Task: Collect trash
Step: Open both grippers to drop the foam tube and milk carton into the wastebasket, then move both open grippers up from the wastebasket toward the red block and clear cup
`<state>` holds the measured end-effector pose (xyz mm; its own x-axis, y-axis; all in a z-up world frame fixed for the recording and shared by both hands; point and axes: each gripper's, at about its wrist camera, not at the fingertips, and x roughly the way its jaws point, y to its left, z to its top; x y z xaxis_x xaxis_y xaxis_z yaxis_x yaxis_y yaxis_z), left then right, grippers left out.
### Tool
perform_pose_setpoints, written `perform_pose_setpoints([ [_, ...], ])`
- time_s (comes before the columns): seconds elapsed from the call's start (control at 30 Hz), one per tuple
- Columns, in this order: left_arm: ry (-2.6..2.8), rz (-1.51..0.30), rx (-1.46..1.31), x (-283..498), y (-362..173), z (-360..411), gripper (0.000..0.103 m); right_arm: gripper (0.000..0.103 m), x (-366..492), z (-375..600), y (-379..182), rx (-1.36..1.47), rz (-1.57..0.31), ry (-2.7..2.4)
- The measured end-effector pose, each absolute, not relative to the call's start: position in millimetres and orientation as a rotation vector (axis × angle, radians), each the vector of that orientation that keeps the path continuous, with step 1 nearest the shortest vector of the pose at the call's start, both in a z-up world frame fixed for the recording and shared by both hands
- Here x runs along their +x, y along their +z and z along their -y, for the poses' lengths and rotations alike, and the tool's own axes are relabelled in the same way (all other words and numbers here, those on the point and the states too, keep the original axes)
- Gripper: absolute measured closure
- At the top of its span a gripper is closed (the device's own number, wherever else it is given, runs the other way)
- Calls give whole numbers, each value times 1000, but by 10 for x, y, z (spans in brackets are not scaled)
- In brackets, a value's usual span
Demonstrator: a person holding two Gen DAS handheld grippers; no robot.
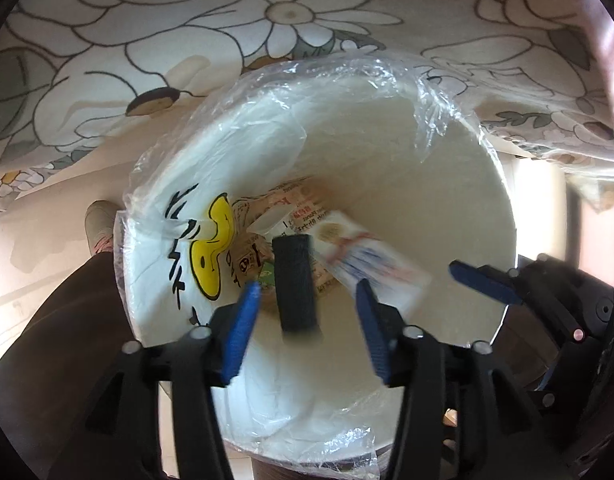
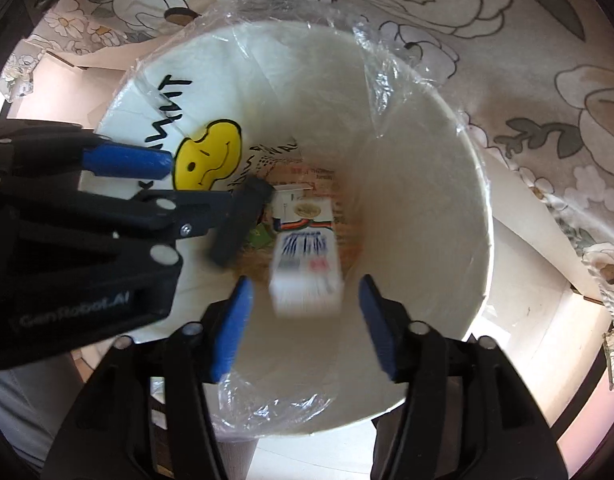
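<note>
Both grippers sit above the white round bin lined with a clear plastic bag; the bag carries a yellow smiley print. Left gripper: jaws spread wide, nothing between them. Right gripper: jaws also spread wide, holding nothing. Black ribbed cylinder shows blurred inside the bin mouth, between the left jaws but touching neither; in the left wrist view its long axis runs near vertical in frame, top end towards the bin bottom. In the right wrist view the same cylinder is tilted, upper end leaning right, partly behind the left gripper. White printed carton box is also blurred, between the right jaws without contact; its long axis points down into the bin, the near end facing the camera. From the left wrist view the box lies diagonal, upper-left to lower-right. Printed paper trash lies at the bin bottom. Floral patterned cloth lies behind the bin.
</note>
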<state>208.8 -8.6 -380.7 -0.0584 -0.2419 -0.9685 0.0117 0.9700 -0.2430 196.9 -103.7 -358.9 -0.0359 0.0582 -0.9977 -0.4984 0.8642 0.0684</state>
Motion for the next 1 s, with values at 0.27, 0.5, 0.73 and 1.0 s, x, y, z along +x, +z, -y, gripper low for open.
perform_pose_setpoints([
  [0.27,-217,-1613,-168,2036,-3746,72,49,44,1881,1124,-3526,-331,-1533,473],
  [0.5,-235,-1528,-109,1886,-3315,81,49,44,1821,1101,-3212,-280,-1496,465],
  [0.73,-257,-1400,-49,1650,-2646,31,49,44,1580,1170,-2720,-270,-1396,466],
  [1.0,-301,-1263,19,1448,-1935,77,49,39,1418,1356,-2153,-239,-1258,452],
])
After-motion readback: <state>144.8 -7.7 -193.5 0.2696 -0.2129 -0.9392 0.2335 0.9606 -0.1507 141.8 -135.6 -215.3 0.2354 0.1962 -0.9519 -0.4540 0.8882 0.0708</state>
